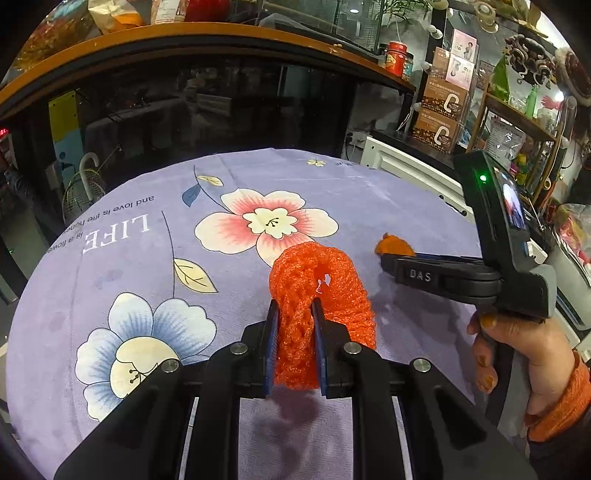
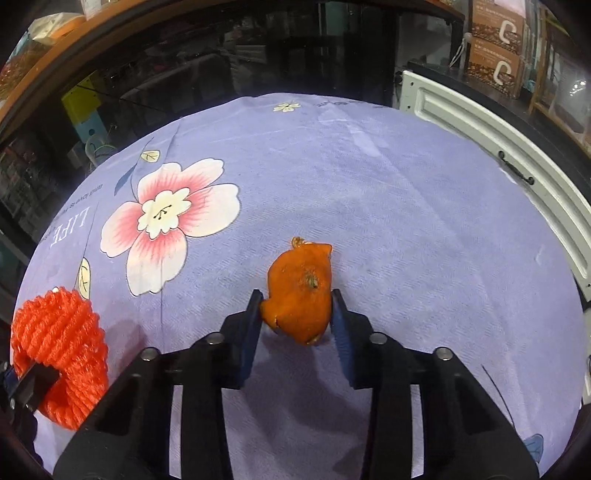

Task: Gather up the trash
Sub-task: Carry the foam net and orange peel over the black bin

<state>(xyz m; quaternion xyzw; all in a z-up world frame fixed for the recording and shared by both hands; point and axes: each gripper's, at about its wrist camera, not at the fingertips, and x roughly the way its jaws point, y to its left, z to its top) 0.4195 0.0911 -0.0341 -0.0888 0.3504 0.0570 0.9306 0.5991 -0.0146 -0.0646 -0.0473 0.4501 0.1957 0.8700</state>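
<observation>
The left gripper is clamping its jaws on a red foam net, holding it just above the desk. The right gripper is bracketing an orange peel lying on the cloth, its jaws touching both edges of the peel. The peel is thin and curled, so it could buckle or squirt out if the squeeze is catching only its rim; the soft net could also be sagging loose. The desk is wearing a lilac flowered cloth, and cluttered shelves and stacked boxes are crowding the room behind.
</observation>
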